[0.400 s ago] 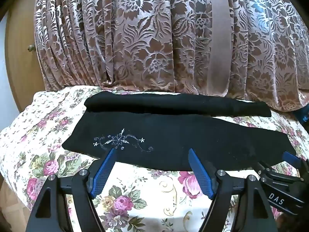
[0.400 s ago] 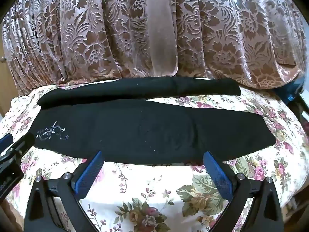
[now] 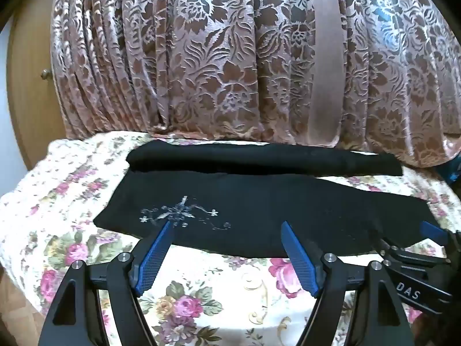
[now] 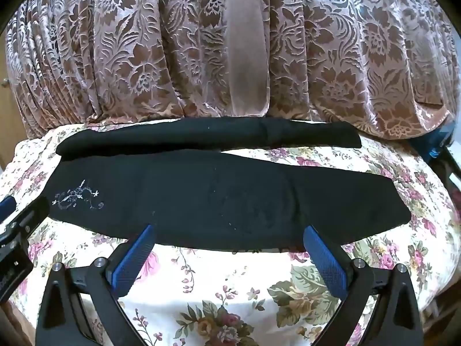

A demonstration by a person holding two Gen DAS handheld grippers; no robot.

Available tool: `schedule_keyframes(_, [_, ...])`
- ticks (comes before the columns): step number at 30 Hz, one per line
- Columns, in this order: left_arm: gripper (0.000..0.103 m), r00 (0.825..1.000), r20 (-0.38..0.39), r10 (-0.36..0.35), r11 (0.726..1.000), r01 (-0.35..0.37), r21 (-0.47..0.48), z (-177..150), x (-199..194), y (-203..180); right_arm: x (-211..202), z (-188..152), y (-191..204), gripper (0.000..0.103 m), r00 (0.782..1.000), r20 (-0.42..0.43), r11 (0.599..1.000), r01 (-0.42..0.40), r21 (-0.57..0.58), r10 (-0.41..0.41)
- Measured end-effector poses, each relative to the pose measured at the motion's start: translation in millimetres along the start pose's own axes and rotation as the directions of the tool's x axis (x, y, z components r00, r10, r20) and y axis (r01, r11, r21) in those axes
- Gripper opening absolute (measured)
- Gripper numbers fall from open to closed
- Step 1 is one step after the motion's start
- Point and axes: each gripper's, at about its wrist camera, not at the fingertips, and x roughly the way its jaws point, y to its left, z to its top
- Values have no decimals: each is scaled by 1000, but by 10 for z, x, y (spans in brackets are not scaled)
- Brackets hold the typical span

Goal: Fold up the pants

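Here the black pants point(image 4: 224, 199) lie flat across the floral bedspread point(image 4: 230, 294), legs side by side. Both the left hand-held gripper point(image 3: 226, 227) and right hand-held gripper point(image 4: 229, 232) hover wide open, empty, at the near hem.

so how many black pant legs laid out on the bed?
2. The near leg, with silver embroidery at its left end, lies just ahead of both open tongs; the far leg lies behind it, by the curtain.
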Motion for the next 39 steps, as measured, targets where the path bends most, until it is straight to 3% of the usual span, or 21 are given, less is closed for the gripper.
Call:
schedule_keyframes(3, [78,998,-6,-56,998,56,-33,-5,3,46,-23,8,5,103,1000,11,1000,2,-7,-2])
schedule_keyframes(20, [78,1000,-12,-2,1000,1,-6,12,-21,4,-98,0,-60,103,999,47,1000,-2,16,1])
schedule_keyframes(39, [78,998,-51,-25,1000,24,-15,-28,45,35,-108,-32,-35,103,999,41,1000,-21,-6,22])
